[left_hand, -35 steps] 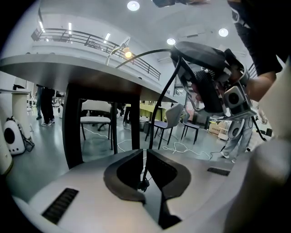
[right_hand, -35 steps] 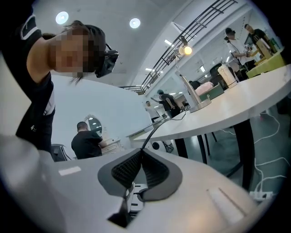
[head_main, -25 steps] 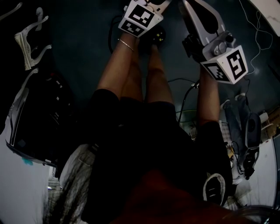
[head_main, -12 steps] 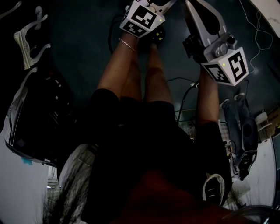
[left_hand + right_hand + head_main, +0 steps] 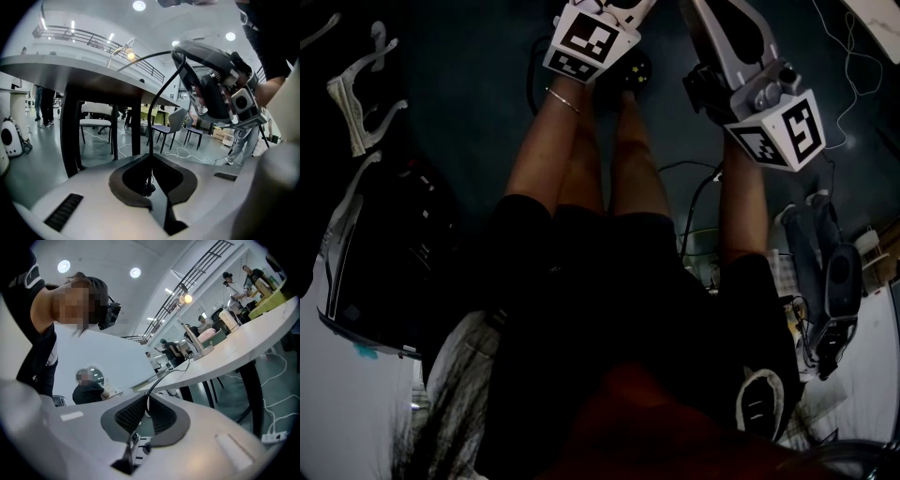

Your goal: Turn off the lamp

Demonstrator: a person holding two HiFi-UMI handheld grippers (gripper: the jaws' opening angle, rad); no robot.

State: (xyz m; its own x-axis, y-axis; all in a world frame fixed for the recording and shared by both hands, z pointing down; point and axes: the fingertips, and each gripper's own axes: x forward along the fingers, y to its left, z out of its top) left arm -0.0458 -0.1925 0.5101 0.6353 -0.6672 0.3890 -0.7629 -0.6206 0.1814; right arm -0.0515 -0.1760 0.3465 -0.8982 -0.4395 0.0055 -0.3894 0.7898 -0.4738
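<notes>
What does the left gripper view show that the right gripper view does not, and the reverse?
Only the left gripper view: the table's underside with its dark legs, chairs on the floor, and the right tool seen from outside.
Only the right gripper view: the table's white top, the lamp base, the operator's head camera, a seated person.
Both: the lit lamp head and the black cord. Each tool is shut on that cord; the jaws of the left tool have just been closing on it.
</notes>
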